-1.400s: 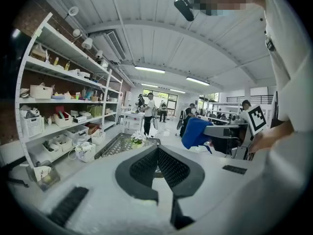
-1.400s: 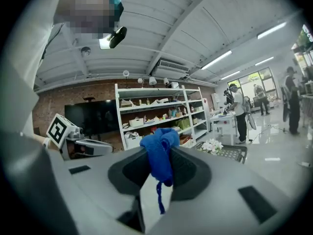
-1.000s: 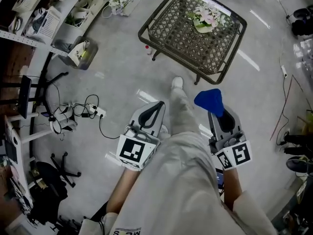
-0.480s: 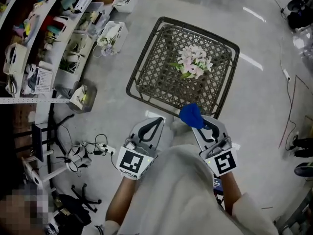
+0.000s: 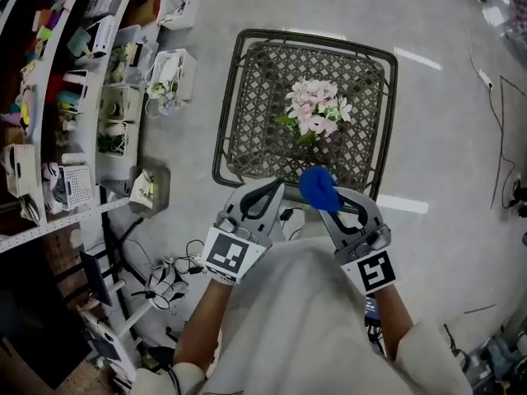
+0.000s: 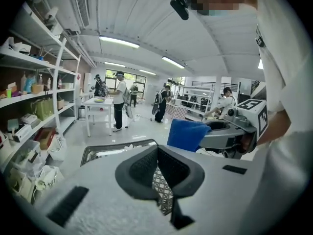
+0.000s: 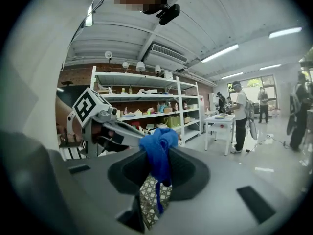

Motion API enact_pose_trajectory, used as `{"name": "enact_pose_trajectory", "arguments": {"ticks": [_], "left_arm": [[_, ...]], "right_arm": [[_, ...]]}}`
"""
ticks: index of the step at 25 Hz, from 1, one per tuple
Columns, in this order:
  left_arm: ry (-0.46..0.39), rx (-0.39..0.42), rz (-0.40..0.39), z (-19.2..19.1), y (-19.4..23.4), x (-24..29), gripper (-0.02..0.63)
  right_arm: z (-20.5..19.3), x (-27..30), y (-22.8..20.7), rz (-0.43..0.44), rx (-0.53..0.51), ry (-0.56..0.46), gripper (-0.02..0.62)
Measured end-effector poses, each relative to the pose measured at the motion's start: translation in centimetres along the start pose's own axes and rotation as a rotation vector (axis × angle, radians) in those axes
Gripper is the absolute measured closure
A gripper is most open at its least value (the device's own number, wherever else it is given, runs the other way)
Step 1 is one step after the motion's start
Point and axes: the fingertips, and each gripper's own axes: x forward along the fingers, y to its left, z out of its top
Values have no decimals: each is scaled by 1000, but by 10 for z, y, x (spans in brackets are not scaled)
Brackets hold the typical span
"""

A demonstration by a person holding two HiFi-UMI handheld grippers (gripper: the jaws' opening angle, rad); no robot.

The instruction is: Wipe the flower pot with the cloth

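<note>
A flower pot with pink blooms (image 5: pixel 315 110) stands on a dark lattice table (image 5: pixel 247 130) straight ahead in the head view; the flowers hide the pot itself. My right gripper (image 5: pixel 327 199) is shut on a bunched blue cloth (image 5: pixel 317 186), which hangs over the table's near edge. The right gripper view shows the cloth (image 7: pixel 158 151) pinched between the jaws of this gripper (image 7: pixel 159 169). My left gripper (image 5: pixel 277 190) is shut with nothing in it, just left of the cloth. In the left gripper view its jaws (image 6: pixel 157 154) are pressed together, with the cloth (image 6: pixel 186 133) to the right.
Shelving with boxes, bags and bins (image 5: pixel 90 72) runs along the left, close to the table. Cables and a power strip (image 5: pixel 169 274) lie on the floor at lower left. Several people stand at a white table (image 6: pixel 98 104) far off in the room.
Both grippers have come forward to the table, which was well ahead and now lies right at their tips. The blue cloth has stayed in the right gripper.
</note>
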Motion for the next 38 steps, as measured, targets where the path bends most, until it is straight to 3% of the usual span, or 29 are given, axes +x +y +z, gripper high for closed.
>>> {"name": "enact_pose_trajectory", "arguments": {"ticks": [3, 8, 13, 17, 23, 27, 34, 36, 38], "left_arm": [[33, 46, -71, -8, 17, 14, 584], [30, 53, -174, -18, 53, 33, 583], [99, 61, -290, -50, 79, 52, 584], [64, 72, -328, -76, 95, 79, 583], [105, 170, -382, -133, 97, 112, 583], [124, 194, -344, -164, 100, 138, 583], [110, 368, -357, -179, 95, 177, 531], [110, 404, -376, -180, 97, 187, 478], [106, 446, -388, -181, 99, 194, 490]], "right_arm": [[-10, 6, -8, -93, 33, 22, 497], [-16, 29, -22, -285, 104, -18, 497], [-37, 50, -22, -465, 136, 5, 497], [-64, 60, -23, -583, 164, -21, 497], [-126, 62, -24, -648, 208, -31, 497], [-165, 61, -31, -647, 209, -56, 497], [-213, 62, -39, -637, 182, -72, 497], [-220, 65, -43, -636, 178, -86, 497], [-228, 67, -45, -639, 179, -83, 497]]}}
